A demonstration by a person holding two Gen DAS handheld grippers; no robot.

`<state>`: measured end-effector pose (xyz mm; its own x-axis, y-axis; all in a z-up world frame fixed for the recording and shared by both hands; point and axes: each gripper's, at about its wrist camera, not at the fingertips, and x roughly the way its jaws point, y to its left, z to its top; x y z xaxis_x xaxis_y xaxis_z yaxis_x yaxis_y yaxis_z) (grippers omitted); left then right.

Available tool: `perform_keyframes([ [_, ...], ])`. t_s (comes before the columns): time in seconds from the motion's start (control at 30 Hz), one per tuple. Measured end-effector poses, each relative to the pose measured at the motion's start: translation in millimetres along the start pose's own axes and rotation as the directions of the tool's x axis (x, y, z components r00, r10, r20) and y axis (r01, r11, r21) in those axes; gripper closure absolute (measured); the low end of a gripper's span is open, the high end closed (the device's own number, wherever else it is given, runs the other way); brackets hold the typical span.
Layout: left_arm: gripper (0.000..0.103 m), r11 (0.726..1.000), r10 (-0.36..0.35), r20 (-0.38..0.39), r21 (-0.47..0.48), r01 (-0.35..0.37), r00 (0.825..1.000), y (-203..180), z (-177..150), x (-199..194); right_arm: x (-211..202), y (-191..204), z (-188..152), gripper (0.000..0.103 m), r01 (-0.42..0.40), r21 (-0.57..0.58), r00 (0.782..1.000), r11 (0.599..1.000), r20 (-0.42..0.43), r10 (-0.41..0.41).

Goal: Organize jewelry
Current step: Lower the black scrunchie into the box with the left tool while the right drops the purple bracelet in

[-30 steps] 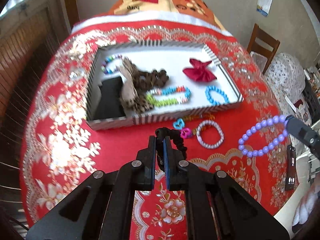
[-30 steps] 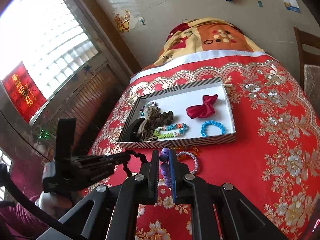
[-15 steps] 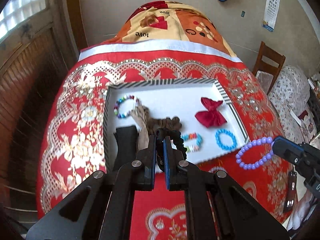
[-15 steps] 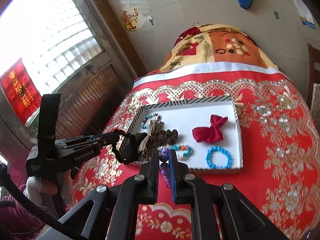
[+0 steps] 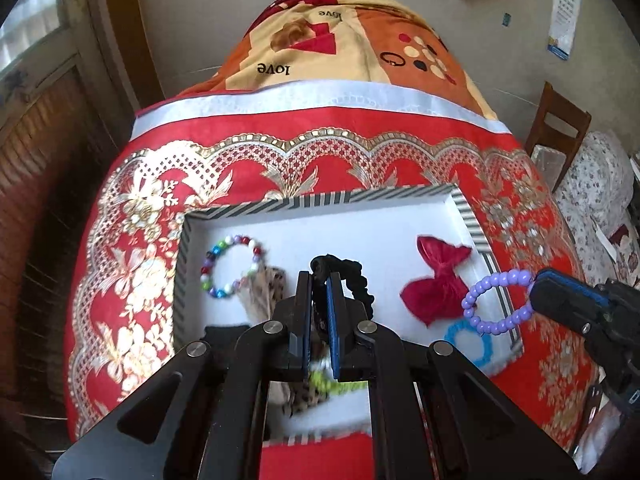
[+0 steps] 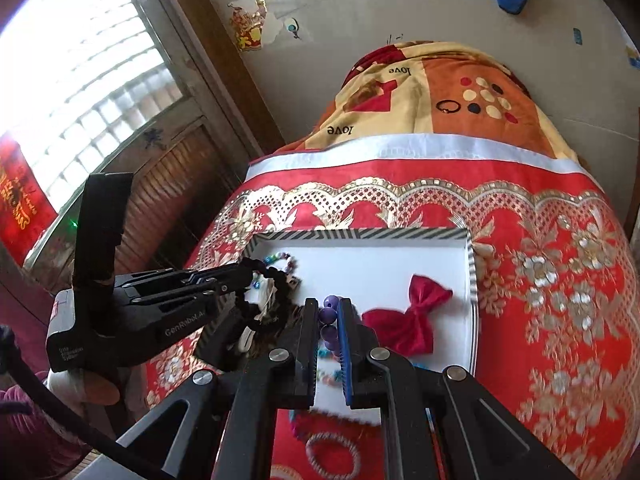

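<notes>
Over a bench (image 5: 120,240) draped in red-and-gold cloth, we hold two pieces of jewelry above the striped tray (image 5: 466,210) that anchors the scene. Our left hand-held gripper (image 5: 319,300) is pinched tight on a black scrunchie (image 5: 356,276), whose loop arcs out above the tray's middle. Our right hand-held gripper (image 6: 329,316) is clamped on a purple bead bracelet (image 5: 498,300), which hangs in the air over the tray's right rim; from the right wrist view only a few purple beads show between its fingers (image 6: 308,332). Inside the tray, a multicoloured bead bracelet (image 5: 230,266) lies near the far left corner, a red bow (image 5: 434,284) sits toward the right side, and a blue bead bracelet (image 5: 466,344) lies near the right front corner, just below the hanging purple one. A leopard-print item (image 5: 272,284) lies left of the tray's centre, partly hidden behind the left gripper, and a green beaded piece (image 5: 324,380) shows blurred between its arms. On the cloth in front of the tray, a pale bead bracelet (image 6: 332,454) rests near the front rim. Behind the tray, an orange blanket (image 5: 352,40) printed "love" is heaped at the bench's far end.
</notes>
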<state>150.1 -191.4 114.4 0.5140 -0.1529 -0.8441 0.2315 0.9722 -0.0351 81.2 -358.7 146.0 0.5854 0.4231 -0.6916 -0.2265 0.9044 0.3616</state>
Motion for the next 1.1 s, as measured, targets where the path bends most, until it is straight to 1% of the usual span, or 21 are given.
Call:
perform_keyframes([
  [0.2, 0.097, 0.999, -0.014, -0.042, -0.051, 0.012, 0.999, -0.9, 21.9, 33.1, 32.7, -18.6, 21.2, 0.095, -0.013, 0.0, 0.999, 1.0, -0.038, 0.013],
  [0.37, 0.097, 0.997, -0.008, -0.071, -0.076, 0.003, 0.997, -1.4, 29.5, 56.1, 59.3, -29.2, 29.7, 0.094, -0.044, 0.026, 0.996, 0.999, -0.07, 0.046],
  [0.53, 0.097, 0.994, -0.01, -0.098, -0.11, -0.001, 0.995, 1.1, 34.4, 76.6, 90.9, -36.9, 38.4, 0.095, -0.058, 0.018, 0.993, 0.998, -0.101, 0.06],
  [0.67, 0.097, 0.991, 0.003, -0.12, -0.135, -0.02, 0.993, 7.4, 34.0, 92.8, 113.7, -56.9, 41.1, 0.095, -0.034, 0.039, 0.992, 0.999, -0.117, 0.039],
  [0.83, 0.097, 0.986, 0.037, -0.161, -0.155, -0.062, 0.986, 16.4, 29.7, 111.7, 144.2, -87.4, 35.0, 0.095, 0.041, 0.066, 0.986, 0.997, -0.162, -0.03],
  [0.9, 0.096, 0.982, 0.029, -0.163, -0.177, -0.058, 0.986, 20.6, 28.0, 115.6, 148.6, -93.5, 32.5, 0.095, 0.068, 0.065, 0.986, 0.996, -0.159, -0.056],
  [0.97, 0.088, 0.98, 0.01, -0.161, -0.192, -0.041, 0.987, 23.8, 27.1, 119.3, 151.7, -96.4, 31.9, 0.095, 0.088, 0.064, 0.986, 0.994, -0.149, -0.078],
  [1.03, 0.05, 0.976, -0.022, -0.16, -0.217, -0.014, 0.987, 28.0, 27.0, 123.3, 154.8, -95.7, 30.5, 0.095, 0.088, 0.054, 0.985, 0.995, -0.155, -0.079],
  [1.07, 0.047, 0.972, -0.042, -0.151, -0.235, 0.005, 0.988, 30.7, 26.8, 124.3, 156.4, -94.5, 30.0, 0.094, 0.092, 0.042, 0.983, 0.995, -0.161, -0.085],
  [1.1, 0.047, 0.969, -0.055, -0.145, -0.245, 0.018, 0.988, 32.2, 26.4, 124.4, 157.1, -93.5, 29.7, 0.086, 0.097, 0.034, 0.982, 0.995, -0.163, -0.091],
])
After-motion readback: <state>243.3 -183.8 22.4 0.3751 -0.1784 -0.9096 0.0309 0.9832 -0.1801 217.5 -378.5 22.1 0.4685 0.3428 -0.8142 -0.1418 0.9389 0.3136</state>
